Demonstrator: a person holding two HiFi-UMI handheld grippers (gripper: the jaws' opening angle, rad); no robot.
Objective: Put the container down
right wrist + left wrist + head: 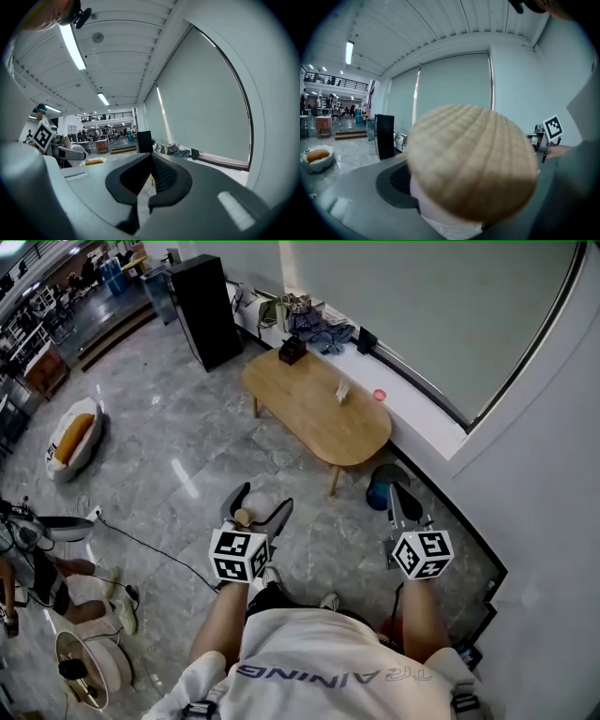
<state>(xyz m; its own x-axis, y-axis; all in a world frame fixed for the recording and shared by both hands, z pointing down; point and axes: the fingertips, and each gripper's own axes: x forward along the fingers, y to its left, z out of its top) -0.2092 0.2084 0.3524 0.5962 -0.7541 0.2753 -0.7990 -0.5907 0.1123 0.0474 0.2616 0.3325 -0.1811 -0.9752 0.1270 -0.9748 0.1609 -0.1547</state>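
Observation:
My left gripper (262, 502) is held at waist height over the grey floor, shut on a small container (243, 517) with a round ribbed wooden lid. In the left gripper view the container (473, 159) fills the middle, with its white body showing under the lid between the grey jaws. My right gripper (397, 498) is held to the right of it with nothing in it. Its dark pads (151, 161) meet at the tips. An oval wooden table (319, 418) stands ahead, by the window ledge.
On the table are a dark box (292, 351), a small clear item (342, 390) and a pink item (379, 395). A blue round object (380, 491) lies under its near end. A black cabinet (206, 310) stands behind. A cable reel (89, 667) and a seated person (56, 587) are at the left.

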